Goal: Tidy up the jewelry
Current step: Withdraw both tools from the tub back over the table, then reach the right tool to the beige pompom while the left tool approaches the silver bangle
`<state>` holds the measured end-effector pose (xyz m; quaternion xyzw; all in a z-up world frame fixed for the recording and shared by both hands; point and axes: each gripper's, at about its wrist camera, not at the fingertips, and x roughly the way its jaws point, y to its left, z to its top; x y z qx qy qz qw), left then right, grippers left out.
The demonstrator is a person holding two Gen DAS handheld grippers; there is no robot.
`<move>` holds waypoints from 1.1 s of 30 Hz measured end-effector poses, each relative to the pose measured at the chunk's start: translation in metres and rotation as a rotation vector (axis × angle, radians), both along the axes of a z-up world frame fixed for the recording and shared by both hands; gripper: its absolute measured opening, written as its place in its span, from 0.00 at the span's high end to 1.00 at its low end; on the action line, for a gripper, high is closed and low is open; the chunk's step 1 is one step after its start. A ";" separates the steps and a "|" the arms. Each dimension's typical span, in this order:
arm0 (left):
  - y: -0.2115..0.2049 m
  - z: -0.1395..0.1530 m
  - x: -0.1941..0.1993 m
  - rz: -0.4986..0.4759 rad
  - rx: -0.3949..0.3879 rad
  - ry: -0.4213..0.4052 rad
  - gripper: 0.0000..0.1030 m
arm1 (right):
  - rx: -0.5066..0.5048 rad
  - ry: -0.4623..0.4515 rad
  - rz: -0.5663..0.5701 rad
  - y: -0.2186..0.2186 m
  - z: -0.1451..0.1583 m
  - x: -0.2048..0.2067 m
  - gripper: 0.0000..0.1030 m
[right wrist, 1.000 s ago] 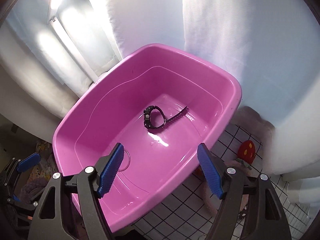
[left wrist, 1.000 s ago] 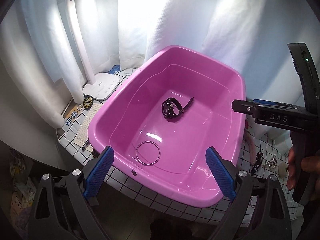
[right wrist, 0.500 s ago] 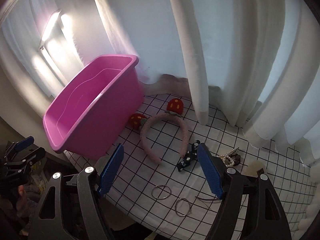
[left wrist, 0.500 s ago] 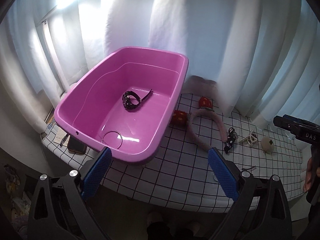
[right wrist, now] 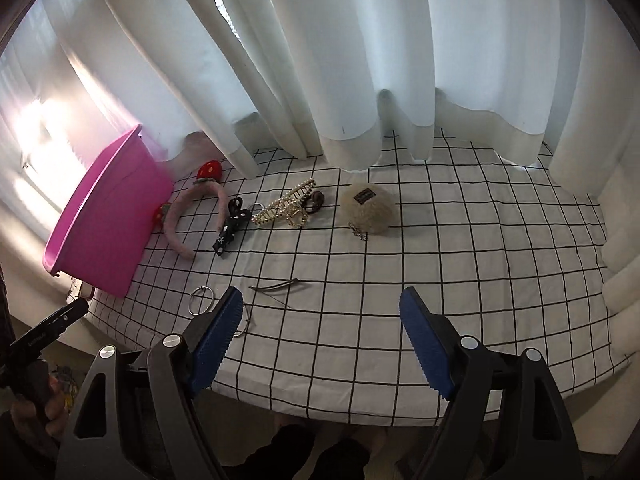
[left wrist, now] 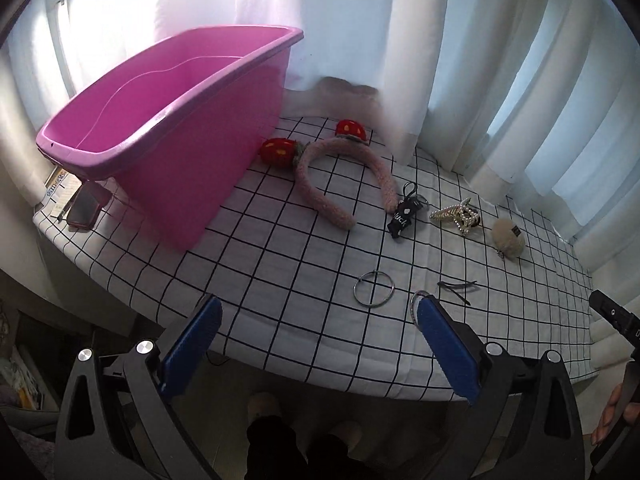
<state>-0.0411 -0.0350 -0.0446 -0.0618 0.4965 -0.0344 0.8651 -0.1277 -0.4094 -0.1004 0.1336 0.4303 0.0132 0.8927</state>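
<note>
Left wrist view: left gripper [left wrist: 316, 344] and right gripper [right wrist: 320, 330] hover wide, empty (right's fingers just widened); straddle silver ring [left wrist: 374, 289] squarely before closing.

Tub [left wrist: 192, 120] is glossy pink plastic, smooth all over. Tablecloth [left wrist: 280, 248] is matt white cloth with a black grid. Headband [left wrist: 340, 168] looks fuzzy pink plush, pompom [right wrist: 368, 208] is fluffy beige fur. Bangle [left wrist: 374, 289] is thin shiny metal. Claw clip [right wrist: 286, 204] is pearly beads. Curtains [right wrist: 340, 60] are soft white fabric.
</note>
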 end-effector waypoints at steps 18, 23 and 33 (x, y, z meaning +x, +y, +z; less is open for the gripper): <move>-0.035 -0.065 0.014 -0.063 0.005 0.084 0.06 | -0.021 0.040 -0.053 -0.004 -0.040 0.018 0.25; -0.040 -0.077 0.026 -0.061 0.009 0.101 0.06 | -0.046 0.022 -0.058 -0.007 -0.040 0.027 0.25; -0.047 -0.101 0.035 0.070 0.012 0.114 0.06 | -0.057 0.035 0.074 -0.029 -0.063 0.064 0.25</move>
